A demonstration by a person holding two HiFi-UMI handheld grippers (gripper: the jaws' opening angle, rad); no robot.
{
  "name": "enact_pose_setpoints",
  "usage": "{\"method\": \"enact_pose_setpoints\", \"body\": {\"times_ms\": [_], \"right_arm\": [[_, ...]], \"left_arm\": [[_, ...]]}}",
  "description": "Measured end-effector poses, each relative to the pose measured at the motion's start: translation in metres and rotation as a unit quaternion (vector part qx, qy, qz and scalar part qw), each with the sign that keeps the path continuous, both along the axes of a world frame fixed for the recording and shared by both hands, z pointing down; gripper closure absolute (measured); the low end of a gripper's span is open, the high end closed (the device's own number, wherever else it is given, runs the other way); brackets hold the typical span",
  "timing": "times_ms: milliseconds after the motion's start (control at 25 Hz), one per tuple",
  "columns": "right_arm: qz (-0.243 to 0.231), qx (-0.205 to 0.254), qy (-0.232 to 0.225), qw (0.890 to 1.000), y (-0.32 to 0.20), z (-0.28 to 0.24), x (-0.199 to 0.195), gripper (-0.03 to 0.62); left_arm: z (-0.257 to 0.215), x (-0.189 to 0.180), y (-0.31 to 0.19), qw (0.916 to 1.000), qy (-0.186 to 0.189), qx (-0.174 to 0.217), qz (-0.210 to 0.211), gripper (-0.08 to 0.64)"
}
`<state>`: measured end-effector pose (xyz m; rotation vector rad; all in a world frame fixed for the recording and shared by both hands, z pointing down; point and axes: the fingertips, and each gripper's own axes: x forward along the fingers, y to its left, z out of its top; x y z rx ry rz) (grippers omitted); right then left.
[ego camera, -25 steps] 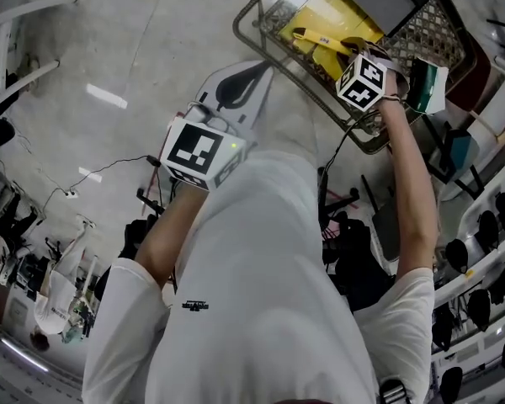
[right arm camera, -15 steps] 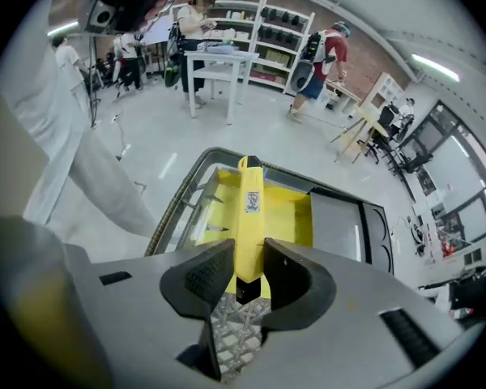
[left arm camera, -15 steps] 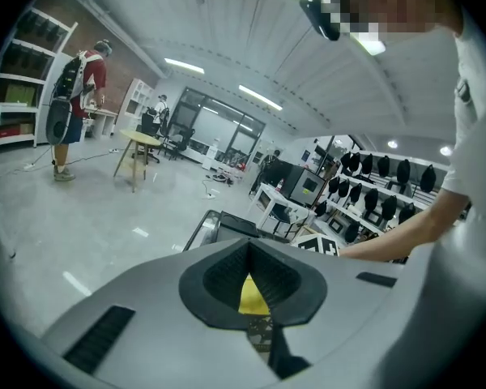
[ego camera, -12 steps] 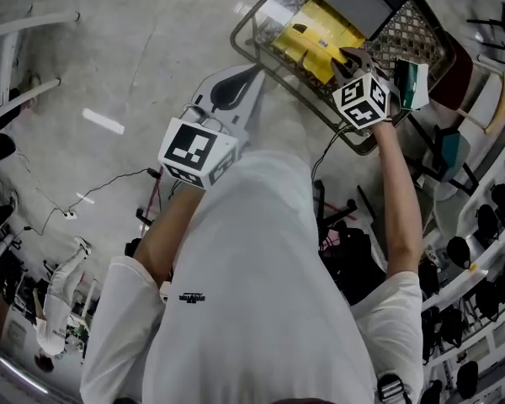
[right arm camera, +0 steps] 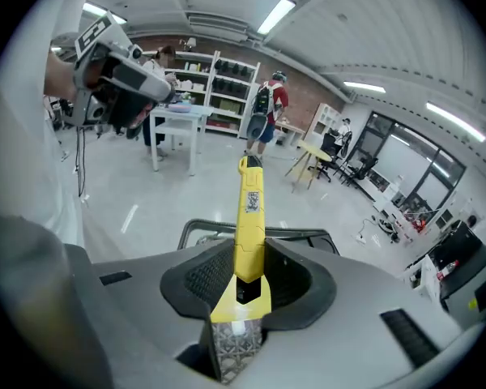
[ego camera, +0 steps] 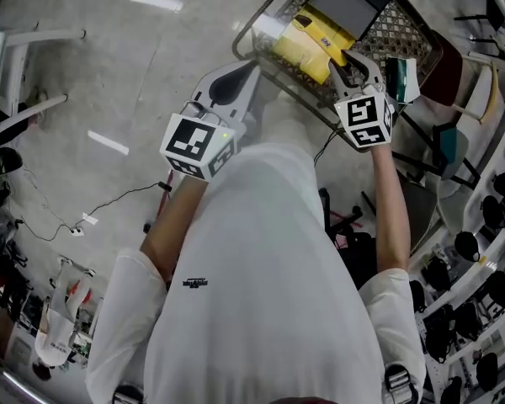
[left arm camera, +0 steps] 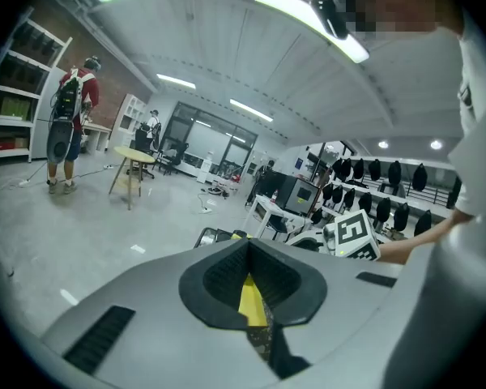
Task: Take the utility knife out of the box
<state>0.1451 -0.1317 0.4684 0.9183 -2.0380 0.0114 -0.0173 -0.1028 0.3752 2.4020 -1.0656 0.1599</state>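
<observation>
Your right tongs (ego camera: 347, 62), clamped on the yellow plastic utility knife (right arm camera: 249, 209), have lifted it above the metal wire-mesh box (ego camera: 261, 61), so it looks nearly out. Your left tongs (left arm camera: 247, 248) are together and empty.

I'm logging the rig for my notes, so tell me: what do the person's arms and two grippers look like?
The left gripper and right gripper both have smooth grey shells with black ribbed pads in a teardrop recess. Each carries a white cube printed with black square markers. The person wears a white short-sleeved T-shirt; the forearms are bare.
</observation>
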Motion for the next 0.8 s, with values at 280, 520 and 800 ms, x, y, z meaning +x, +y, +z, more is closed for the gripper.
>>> {"method": "enact_pose_setpoints", "body": {"times_ms": [280, 520, 800], "right_arm": [[0.047, 0.059, -0.059, 0.995, 0.009, -0.063, -0.006, 0.486], [0.116, 0.099, -0.131, 0.98, 0.023, -0.108, -0.011, 0.486], [0.177, 0.155, -0.201, 0.951, 0.036, -0.151, -0.007, 0.486]], "left_arm": [[-0.024, -0.003, 0.002, 0.9997, 0.006, 0.024, -0.007, 0.558], [-0.044, -0.013, 0.004, 0.9987, 0.01, 0.046, -0.019, 0.558], [-0.064, -0.019, 0.005, 0.997, 0.009, 0.072, -0.025, 0.558]]}}
